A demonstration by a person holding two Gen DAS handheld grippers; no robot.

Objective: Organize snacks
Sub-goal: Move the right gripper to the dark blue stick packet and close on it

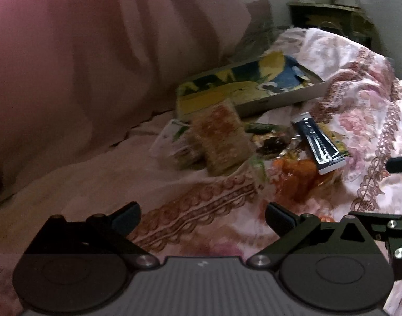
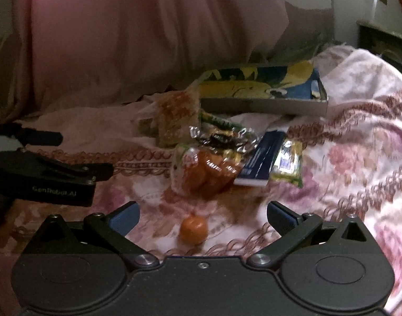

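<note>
A heap of snacks lies on a floral bedspread (image 1: 358,110). It holds a brown biscuit pack (image 1: 222,137), a dark blue bar (image 1: 316,142), an orange snack bag (image 1: 298,181) and a foil wrapper (image 2: 222,137). Behind the heap lies a shallow yellow-and-blue box (image 1: 243,87). My left gripper (image 1: 202,218) is open, short of the heap, with nothing between its fingers. My right gripper (image 2: 202,218) is open too, and a small loose orange ball (image 2: 193,228) lies on the cloth between its fingers. The orange bag (image 2: 209,173), blue bar (image 2: 264,158) and box (image 2: 261,89) lie ahead of it.
A large pink pillow or cushion (image 1: 95,65) fills the back left. A dark side table (image 1: 330,18) stands at the far right. The other gripper's black body (image 2: 43,176) sits at the left of the right wrist view. Rumpled bedspread rises at the right.
</note>
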